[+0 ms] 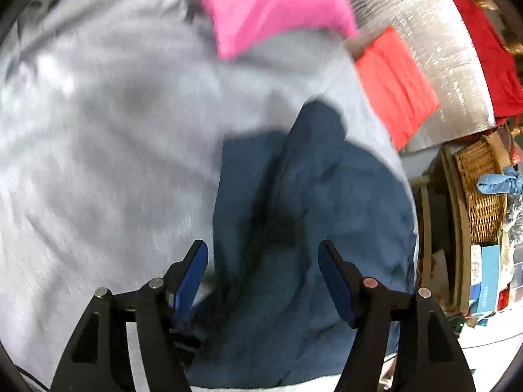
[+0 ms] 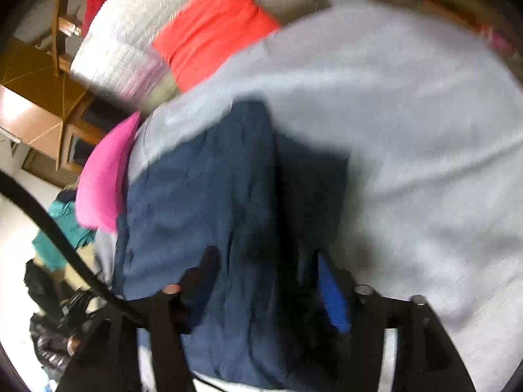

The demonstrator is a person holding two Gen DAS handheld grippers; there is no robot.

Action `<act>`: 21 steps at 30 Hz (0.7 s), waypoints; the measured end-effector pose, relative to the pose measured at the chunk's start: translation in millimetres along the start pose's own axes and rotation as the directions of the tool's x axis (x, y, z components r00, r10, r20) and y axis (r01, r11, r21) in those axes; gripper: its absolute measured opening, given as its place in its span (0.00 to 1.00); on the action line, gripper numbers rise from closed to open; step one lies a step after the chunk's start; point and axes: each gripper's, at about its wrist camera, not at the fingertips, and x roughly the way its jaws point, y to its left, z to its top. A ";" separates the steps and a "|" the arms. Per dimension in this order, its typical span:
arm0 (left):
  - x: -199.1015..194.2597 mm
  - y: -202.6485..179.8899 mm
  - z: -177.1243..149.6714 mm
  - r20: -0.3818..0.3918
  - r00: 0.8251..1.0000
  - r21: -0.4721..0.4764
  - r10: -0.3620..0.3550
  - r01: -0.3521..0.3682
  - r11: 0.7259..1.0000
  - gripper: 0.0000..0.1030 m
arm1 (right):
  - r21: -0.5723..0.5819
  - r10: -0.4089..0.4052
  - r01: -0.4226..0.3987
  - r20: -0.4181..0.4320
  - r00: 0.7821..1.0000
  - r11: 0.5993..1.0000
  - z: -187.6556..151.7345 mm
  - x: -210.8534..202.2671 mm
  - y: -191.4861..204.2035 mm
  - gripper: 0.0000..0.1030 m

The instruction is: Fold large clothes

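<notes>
Lying crumpled on a pale grey bedsheet (image 1: 98, 163), the dark blue fabric garment (image 1: 294, 196) fills the lower centre of both views. The left gripper (image 1: 263, 254) hangs above it with its fingers apart, gripping nothing. The right gripper (image 2: 268, 261) likewise has its fingers spread over the blue cloth, empty, though blurred. A bright pink pillow (image 1: 271, 3) sits at the top of the left view, an orange-red pillow (image 1: 395, 85) at upper right.
</notes>
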 end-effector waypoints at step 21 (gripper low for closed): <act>76.8 -42.4 44.1 0.077 0.995 0.140 0.058 -0.069 0.988 0.73 | 0.171 0.084 -0.087 0.029 0.996 0.981 75.5 90.5 -34.2 0.76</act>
